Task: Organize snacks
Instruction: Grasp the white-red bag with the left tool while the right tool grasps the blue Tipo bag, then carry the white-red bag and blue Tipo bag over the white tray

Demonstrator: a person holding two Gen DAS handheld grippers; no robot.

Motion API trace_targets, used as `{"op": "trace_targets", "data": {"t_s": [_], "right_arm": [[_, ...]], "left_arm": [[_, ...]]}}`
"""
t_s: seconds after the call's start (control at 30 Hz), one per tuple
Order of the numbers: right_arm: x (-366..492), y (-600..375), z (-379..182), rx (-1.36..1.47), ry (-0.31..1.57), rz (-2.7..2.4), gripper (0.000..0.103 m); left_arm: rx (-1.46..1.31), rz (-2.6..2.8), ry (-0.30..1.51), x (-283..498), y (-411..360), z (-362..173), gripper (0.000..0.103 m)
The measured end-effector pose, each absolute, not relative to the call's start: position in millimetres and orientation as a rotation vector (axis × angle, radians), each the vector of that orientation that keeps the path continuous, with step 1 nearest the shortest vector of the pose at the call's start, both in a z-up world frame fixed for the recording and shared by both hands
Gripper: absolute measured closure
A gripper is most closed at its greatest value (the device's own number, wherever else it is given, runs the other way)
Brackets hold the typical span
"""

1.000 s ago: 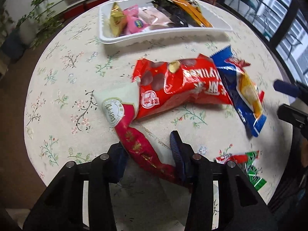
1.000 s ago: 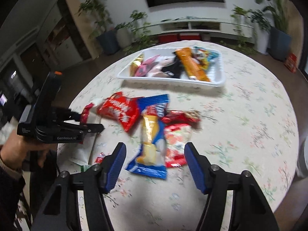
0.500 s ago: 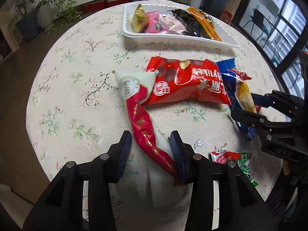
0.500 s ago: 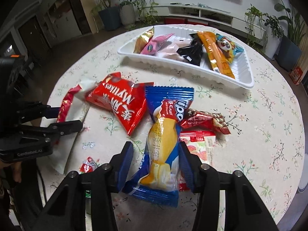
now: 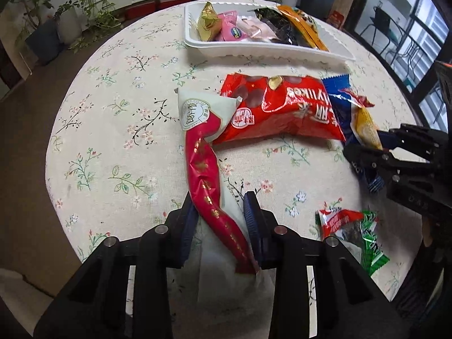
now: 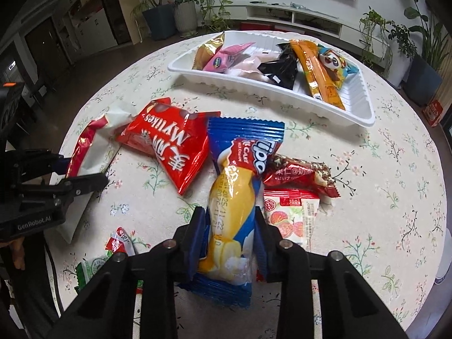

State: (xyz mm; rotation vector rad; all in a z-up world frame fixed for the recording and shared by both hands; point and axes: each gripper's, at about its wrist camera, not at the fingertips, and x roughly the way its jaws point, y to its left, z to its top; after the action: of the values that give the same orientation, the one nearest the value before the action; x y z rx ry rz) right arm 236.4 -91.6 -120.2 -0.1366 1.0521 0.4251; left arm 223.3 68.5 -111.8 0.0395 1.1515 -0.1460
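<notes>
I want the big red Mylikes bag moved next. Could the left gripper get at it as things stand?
Probably not yet. The left gripper is closing around the white and red packet, so it is occupied. The red Mylikes bag lies just beyond, its top uncovered, though its end overlaps the packet's far end.

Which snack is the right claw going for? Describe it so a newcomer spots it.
On the floral table, look nearer than the white tray. The right claw is closing around a blue packet, the only blue wrapper among red ones.

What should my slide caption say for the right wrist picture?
Right hand-held gripper closing around the blue Tipo cake packet beside a white snack tray.
</notes>
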Motion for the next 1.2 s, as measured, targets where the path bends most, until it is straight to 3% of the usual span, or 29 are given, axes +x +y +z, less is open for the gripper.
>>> {"op": "trace_targets", "data": {"t_s": [0.3,0.67,1.2], "right_arm": [[236.3,-86.8,-120.1,-0.158,1.06,0.421,0.07],[230.1,-88.9,-114.9,-0.105,1.048,0.43,0.074],[208.9,-109.3,-98.3,0.001,1.03,0.433,0.074]], "left_arm": [[0.035,-0.145,1.125,214.6,69.9,-112.5,0.072],[0.007,-0.238,1.129,216.9,82.6,-110.9,0.083],[-0.108,-0.29,1.082,204.0,96.9,-98.3,0.084]]}}
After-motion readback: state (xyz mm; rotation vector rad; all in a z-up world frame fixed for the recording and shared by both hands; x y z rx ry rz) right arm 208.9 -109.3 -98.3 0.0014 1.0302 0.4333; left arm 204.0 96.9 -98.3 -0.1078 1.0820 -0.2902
